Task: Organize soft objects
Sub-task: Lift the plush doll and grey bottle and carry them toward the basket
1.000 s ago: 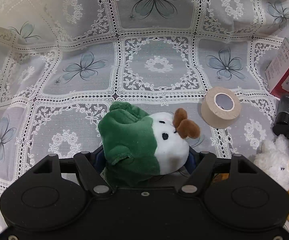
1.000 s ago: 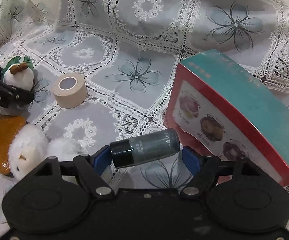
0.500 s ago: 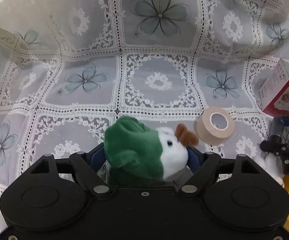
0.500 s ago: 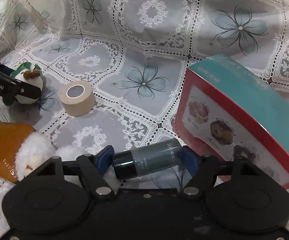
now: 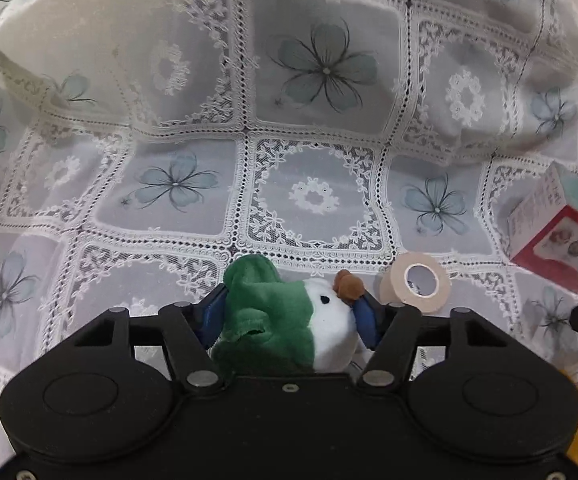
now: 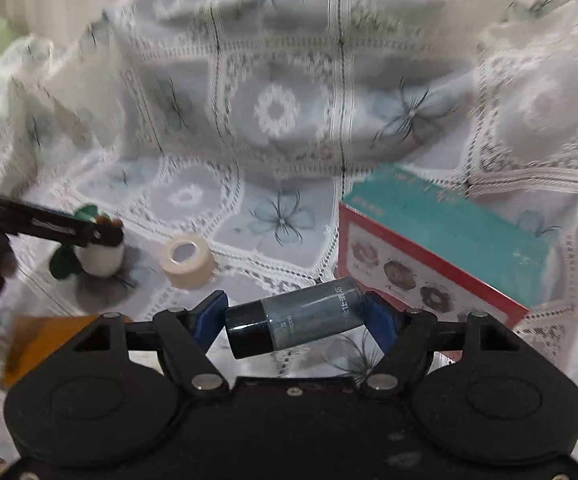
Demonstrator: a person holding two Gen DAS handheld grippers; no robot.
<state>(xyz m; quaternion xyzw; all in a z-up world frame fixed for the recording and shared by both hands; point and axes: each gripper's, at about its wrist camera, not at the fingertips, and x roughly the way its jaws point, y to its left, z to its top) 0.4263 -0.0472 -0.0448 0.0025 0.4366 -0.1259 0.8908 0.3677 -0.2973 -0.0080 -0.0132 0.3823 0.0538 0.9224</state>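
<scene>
With the left gripper (image 5: 289, 316) closing on the green-and-white plush toy (image 5: 285, 320), let the blue pads settle evenly on both flanks of the soft body and stop squeezing once it is held without crushing; the toy sits near the front edge of the lace tablecloth (image 5: 321, 92), just left of the tape roll. The right gripper (image 6: 295, 316) holds its jaws partly apart, clamped end to end on the dark bottle (image 6: 297, 322), which is carried clear of the cloth; keep that grip steady and level, since the right wrist view is blurred by motion. Count, largest first: one lace tablecloth; one red-and-teal carton (image 6: 441, 248) toward the right edge; one orange object (image 6: 45, 340) at the front left of the right wrist view, its identity unclear; one plush toy; one dark bottle; one tape roll (image 5: 415, 282) lying near the toy, apart from it.
</scene>
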